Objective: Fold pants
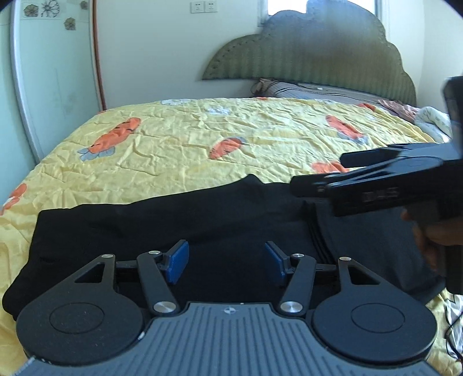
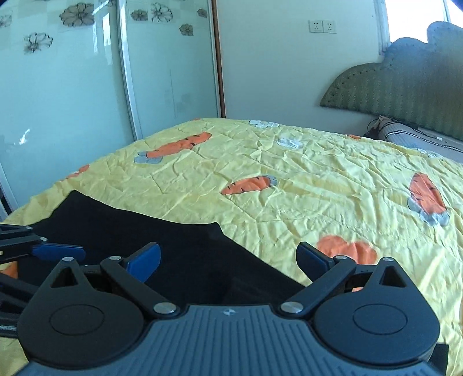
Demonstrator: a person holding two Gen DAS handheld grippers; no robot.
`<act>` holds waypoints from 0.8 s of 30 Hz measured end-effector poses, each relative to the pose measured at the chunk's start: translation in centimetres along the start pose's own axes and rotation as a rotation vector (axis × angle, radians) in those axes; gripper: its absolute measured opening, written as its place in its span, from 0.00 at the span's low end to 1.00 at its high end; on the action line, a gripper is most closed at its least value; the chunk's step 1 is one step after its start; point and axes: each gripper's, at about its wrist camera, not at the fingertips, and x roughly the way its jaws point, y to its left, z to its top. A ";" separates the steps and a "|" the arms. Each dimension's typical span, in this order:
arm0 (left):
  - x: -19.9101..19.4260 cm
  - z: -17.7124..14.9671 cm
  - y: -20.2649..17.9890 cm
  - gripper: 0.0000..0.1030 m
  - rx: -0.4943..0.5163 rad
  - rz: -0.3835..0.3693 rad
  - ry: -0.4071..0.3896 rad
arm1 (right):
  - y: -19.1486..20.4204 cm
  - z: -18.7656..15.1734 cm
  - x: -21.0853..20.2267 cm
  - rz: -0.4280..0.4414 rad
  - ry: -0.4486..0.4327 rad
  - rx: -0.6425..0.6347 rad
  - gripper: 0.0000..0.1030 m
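Jaws of the left gripper (image 1: 227,263) spread wide, blue pads (image 1: 177,261) apart with nothing between them, hovering above the dark cloth. Jaws of the right gripper (image 2: 228,263) likewise spread, blue pads (image 2: 144,260) well apart, empty, poised over the near edge of the fabric. From the left wrist view, right gripper (image 1: 318,176) seen side-on at the right, held by a hand (image 1: 434,234), fingers parted. Below both: black pants (image 1: 179,225) lying flat across the near part of the bed, running left to right, one end squared off at the left, a layered fold with stripes toward the right. Pants (image 2: 173,245) resting on a wrinkled yellow quilt (image 1: 188,138) printed with orange carrots. Beyond: green scalloped headboard (image 1: 312,55), striped pillow (image 1: 312,89) at its foot, glass wardrobe doors (image 2: 72,101) with flower decals, white wall sockets (image 2: 322,26).
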 end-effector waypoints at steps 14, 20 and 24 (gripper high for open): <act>1.6 0.6 2.1 0.66 -0.053 0.038 0.041 | -0.7 1.2 8.7 -0.259 0.095 -0.137 0.98; 2.1 0.8 2.5 0.68 -0.053 0.087 0.049 | 0.7 1.2 4.1 0.083 0.067 -0.029 0.96; 2.4 0.8 2.9 0.68 -0.068 0.120 0.065 | 1.9 0.4 5.2 0.239 0.153 -0.010 0.58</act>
